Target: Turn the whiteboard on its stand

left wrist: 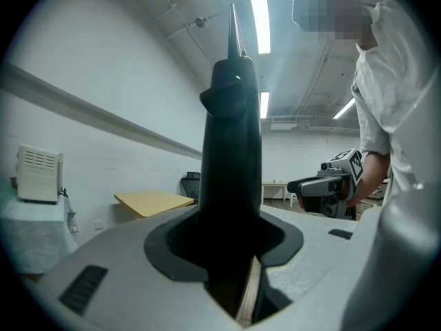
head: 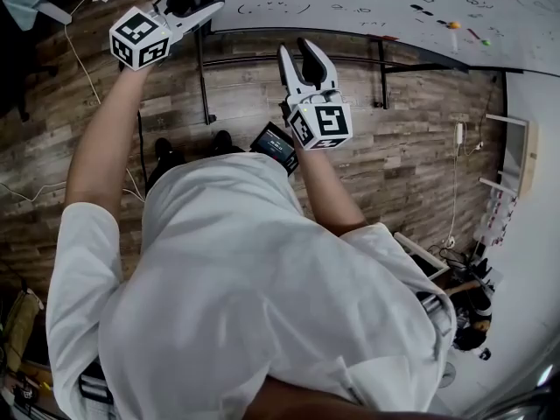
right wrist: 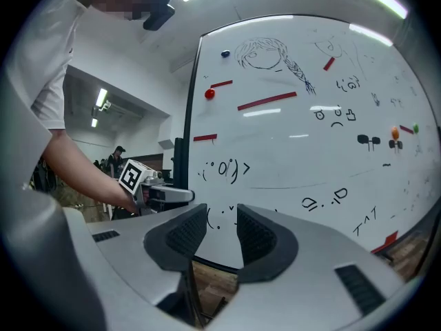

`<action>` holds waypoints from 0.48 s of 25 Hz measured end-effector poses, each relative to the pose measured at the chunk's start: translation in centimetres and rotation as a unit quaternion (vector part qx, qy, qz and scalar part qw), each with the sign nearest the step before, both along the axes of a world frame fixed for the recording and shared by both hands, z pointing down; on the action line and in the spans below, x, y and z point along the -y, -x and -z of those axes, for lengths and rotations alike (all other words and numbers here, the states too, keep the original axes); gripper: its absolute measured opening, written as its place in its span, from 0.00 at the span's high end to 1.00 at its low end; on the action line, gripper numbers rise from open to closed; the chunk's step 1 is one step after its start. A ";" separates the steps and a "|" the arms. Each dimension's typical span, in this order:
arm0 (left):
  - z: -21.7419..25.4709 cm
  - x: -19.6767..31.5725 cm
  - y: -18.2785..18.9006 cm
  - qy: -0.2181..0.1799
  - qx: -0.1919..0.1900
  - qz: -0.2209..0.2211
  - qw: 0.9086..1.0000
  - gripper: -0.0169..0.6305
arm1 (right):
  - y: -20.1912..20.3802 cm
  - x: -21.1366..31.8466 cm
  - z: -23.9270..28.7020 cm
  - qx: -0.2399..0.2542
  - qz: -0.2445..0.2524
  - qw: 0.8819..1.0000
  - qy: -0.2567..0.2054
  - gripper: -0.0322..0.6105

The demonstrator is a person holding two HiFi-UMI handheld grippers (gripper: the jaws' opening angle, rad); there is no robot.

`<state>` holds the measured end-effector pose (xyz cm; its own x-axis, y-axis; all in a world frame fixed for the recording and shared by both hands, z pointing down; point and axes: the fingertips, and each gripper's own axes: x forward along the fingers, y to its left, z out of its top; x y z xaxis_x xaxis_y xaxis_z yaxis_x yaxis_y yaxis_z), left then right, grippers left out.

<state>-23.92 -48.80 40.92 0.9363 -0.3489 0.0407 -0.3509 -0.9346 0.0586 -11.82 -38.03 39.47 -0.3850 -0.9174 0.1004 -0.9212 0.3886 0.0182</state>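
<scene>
The whiteboard [head: 367, 3] with marker doodles and red magnets stands on a black stand [head: 203, 77] at the top of the head view. It fills the right gripper view [right wrist: 296, 136]. My left gripper [head: 197, 7] is at the board's left side. In the left gripper view its jaws [left wrist: 231, 233] are shut on the board's black side frame [left wrist: 231, 150], seen edge-on. My right gripper [head: 296, 51] points at the board's face near its lower edge. It is open [right wrist: 220, 233] with nothing between the pads and is apart from the board.
Wood floor lies under the stand's black legs [head: 381, 73]. A white cable [head: 83, 59] trails at the left, and a white shelf [head: 516, 164] stands at the right. A yellow-topped table [left wrist: 151, 200] and a white box [left wrist: 38, 174] stand by the wall. A person [right wrist: 118, 158] stands far behind.
</scene>
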 end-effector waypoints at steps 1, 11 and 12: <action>0.0 -0.1 0.0 0.001 0.002 -0.001 1.000 0.72 | 0.4 0.0 0.2 -0.002 0.000 1.000 0.000 0.74; 0.2 -0.2 0.0 0.000 0.017 -0.014 1.000 0.72 | 1.7 0.7 1.2 0.003 -0.015 1.000 0.000 0.75; 0.2 -0.1 -0.1 0.000 0.017 -0.014 1.000 0.72 | 1.6 0.8 1.1 0.003 -0.016 1.000 0.001 0.75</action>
